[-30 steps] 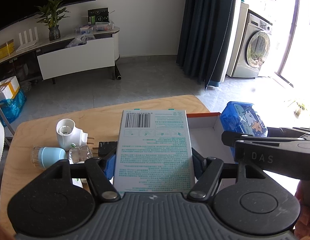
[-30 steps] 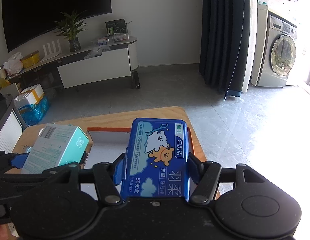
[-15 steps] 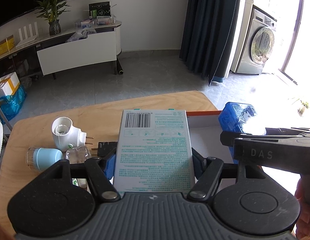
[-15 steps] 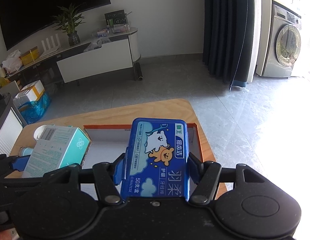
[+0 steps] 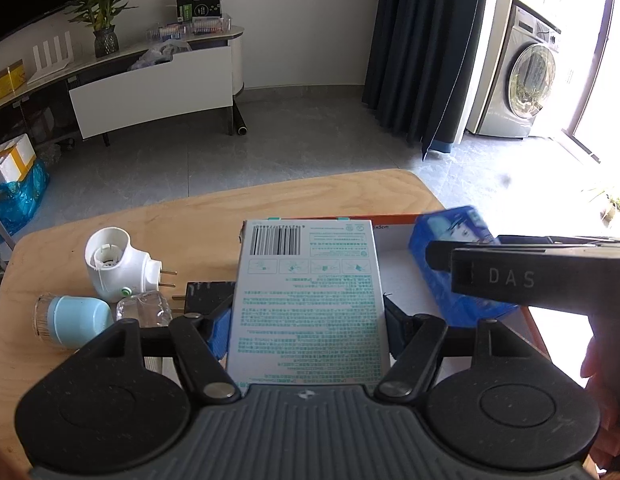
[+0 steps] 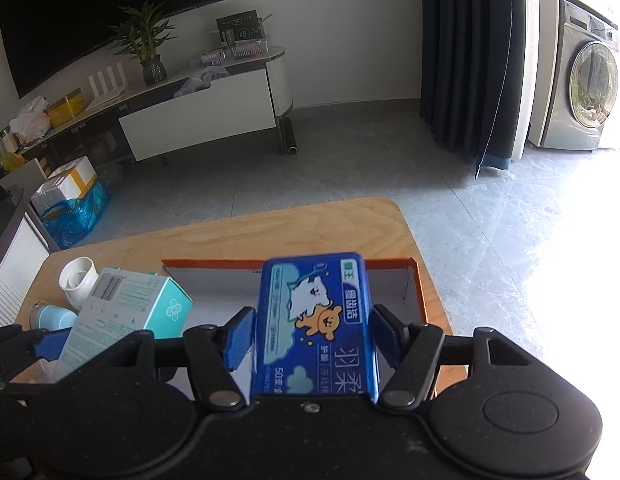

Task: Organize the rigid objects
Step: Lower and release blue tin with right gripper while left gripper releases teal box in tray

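Note:
My left gripper (image 5: 308, 330) is shut on a white and teal carton (image 5: 310, 300), barcode face up, at the left end of an orange-rimmed white tray (image 5: 394, 218). The same carton (image 6: 126, 312) shows at the left of the right wrist view. My right gripper (image 6: 313, 336) hangs over the tray (image 6: 414, 288) and its jaws are opening. A blue box with a cartoon bear (image 6: 314, 304) lies between them, tilted and blurred, with a gap at each pad. In the left wrist view the blue box (image 5: 450, 280) sits under the right gripper's black body.
On the wooden table (image 5: 190, 220), left of the tray, lie a white plug-in device (image 5: 114, 264), a blue-capped jar (image 5: 74, 320), a clear small bottle (image 5: 144, 310) and a black adapter (image 5: 208, 294). A hand (image 5: 602, 360) shows at the right edge.
Both grippers have moved forward over the table and tray. The blue box, straight and clamped before, now sits tilted with the right pads drawn away from its sides.

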The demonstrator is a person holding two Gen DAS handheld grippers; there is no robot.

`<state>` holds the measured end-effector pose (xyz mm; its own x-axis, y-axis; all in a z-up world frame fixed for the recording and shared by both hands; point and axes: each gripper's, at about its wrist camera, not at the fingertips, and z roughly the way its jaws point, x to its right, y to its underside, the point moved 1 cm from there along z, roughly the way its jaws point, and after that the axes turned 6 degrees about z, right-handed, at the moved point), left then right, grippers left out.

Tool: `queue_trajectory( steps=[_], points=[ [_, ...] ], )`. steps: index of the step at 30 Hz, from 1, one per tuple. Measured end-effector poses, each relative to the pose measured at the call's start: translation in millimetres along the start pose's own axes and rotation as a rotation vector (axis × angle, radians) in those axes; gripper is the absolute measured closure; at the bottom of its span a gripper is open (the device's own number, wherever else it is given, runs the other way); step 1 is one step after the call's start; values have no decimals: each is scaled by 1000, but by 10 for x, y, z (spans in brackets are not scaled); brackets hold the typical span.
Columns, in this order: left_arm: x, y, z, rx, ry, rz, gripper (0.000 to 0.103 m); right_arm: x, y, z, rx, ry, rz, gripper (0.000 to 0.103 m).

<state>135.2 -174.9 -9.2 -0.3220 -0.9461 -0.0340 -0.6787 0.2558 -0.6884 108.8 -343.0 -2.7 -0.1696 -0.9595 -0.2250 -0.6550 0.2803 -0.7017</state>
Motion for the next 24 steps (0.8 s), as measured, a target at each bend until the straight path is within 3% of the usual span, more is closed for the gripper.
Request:
queue_trajectory(
  steps=[10,11,12,15,24],
  points=[
    [72,-90,175,-12,41,-17,31,127,-38,-201,58,15,34,27],
    [93,-107,177,-3,53,-19,27,130,-38,-213,59,18,35,27],
    [113,-122,180,-5,56,-21,15,125,-34,-227,61,21,37,27],
    [135,-115,112,4,63,-16,15,121,-17,-290,72,18,43,27],
    [-19,14,-179,-2,-16,-10,16,96,114,-469,79,20,65,27]
  ],
)
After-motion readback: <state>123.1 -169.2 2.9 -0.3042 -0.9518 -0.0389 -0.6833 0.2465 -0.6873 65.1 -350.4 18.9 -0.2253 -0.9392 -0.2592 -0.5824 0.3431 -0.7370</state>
